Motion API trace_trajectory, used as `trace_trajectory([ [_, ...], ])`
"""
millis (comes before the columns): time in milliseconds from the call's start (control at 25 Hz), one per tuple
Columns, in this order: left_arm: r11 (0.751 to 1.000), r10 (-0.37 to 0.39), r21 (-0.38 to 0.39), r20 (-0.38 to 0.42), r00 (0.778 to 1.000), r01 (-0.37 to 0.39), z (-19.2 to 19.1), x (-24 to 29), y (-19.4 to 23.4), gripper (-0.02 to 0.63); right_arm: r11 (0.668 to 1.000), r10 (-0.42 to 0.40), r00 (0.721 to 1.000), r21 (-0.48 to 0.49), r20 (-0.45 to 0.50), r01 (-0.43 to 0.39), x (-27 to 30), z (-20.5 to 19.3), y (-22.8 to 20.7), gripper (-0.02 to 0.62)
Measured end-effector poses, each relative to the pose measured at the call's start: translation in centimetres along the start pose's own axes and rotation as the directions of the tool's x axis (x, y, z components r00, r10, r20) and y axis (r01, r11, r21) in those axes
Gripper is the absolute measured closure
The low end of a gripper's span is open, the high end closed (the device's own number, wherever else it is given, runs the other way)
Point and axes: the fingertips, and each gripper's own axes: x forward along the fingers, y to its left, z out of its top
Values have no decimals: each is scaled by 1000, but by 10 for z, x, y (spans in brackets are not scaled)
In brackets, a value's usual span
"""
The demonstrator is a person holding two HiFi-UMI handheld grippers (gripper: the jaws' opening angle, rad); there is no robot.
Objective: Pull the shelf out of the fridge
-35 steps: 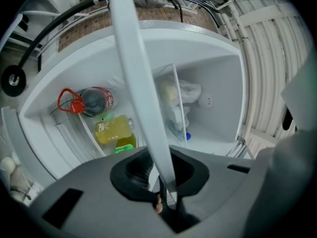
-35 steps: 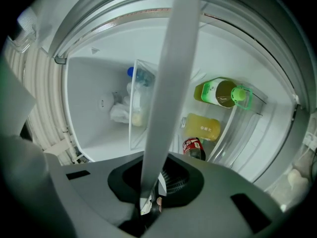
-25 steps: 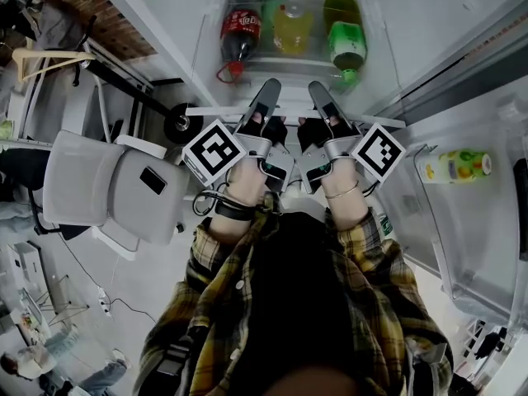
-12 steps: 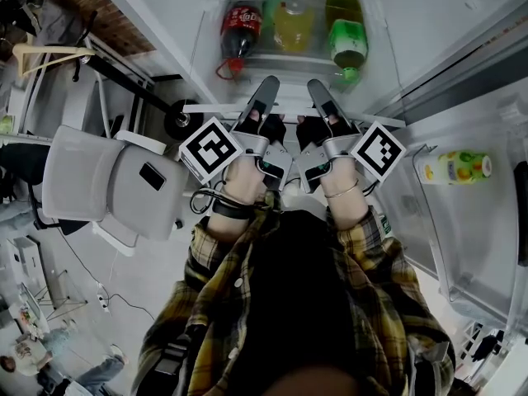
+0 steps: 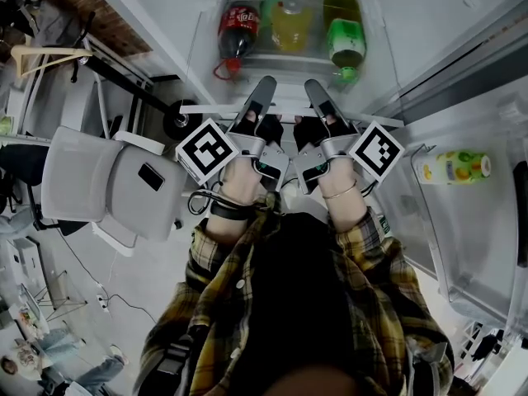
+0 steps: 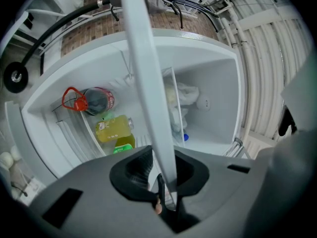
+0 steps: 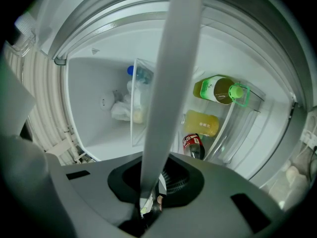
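Observation:
The fridge shelf shows its white front strip [image 5: 223,108] running across the open fridge. Both grippers bite on that strip side by side. My left gripper [image 5: 266,85] is shut on it, and in the left gripper view the white strip [image 6: 147,83] passes straight between the dark pads [image 6: 141,165]. My right gripper [image 5: 313,87] is shut on the same strip [image 7: 173,83], which runs down into its jaws in the right gripper view. The shelf's far part is hidden behind the grippers.
A cola bottle [image 5: 238,33], a yellow bottle [image 5: 293,25] and a green bottle [image 5: 346,44] lie in a clear bin inside the fridge. The open door at the right carries a small bottle [image 5: 454,167]. A white chair [image 5: 107,188] stands at the left.
Both grippers and the shelf strip have drifted slightly to the left in the head view. Both grips on the strip are unchanged.

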Motion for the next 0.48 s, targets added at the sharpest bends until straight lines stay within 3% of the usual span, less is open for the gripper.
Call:
trace_trajectory([
  [320,1000,1,5,-6,1000,-1,0,1,1,554,1000,-7,1000,-15,-6,7,0,0,0,552],
  [480,999,20,50,-42,999,-18,1,5,2,554,1000,-5,1000,-13,7,5,0,4,0,551],
])
